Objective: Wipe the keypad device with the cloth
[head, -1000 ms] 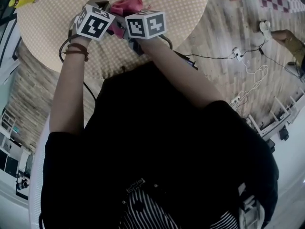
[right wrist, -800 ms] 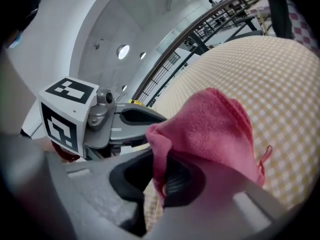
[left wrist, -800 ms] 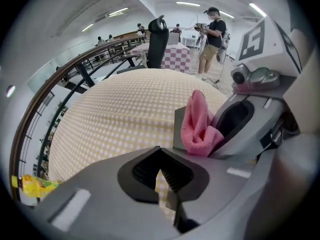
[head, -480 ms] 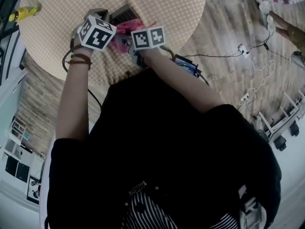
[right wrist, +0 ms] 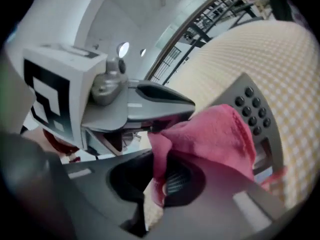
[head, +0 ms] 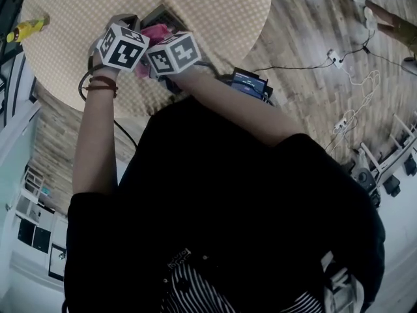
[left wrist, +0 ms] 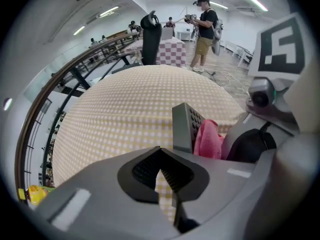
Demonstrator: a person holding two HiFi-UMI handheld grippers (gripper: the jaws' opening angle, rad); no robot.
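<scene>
The grey keypad device (left wrist: 188,126) stands tilted up on the checked table (head: 215,12), its dark buttons showing (right wrist: 252,109). A pink cloth (right wrist: 215,134) lies pressed against its key face, and my right gripper (right wrist: 159,176) is shut on a fold of that cloth. My left gripper (left wrist: 161,170) is shut with nothing between its jaws, just short of the device's near edge; its tip (right wrist: 167,100) reaches in beside the cloth. In the head view the two marker cubes sit side by side, with the cloth (head: 154,31) and the device (head: 161,15) just past them.
A yellow bottle (head: 23,29) lies near the table's left rim. A dark box with a blue face (head: 251,83) sits by the table's near edge. Cables (head: 345,70) trail over the wooden floor. A person (left wrist: 205,26) and a black chair (left wrist: 151,36) stand beyond the table.
My right gripper has moved left with the cloth, closing up beside the left one. The cloth has slid along the device toward me.
</scene>
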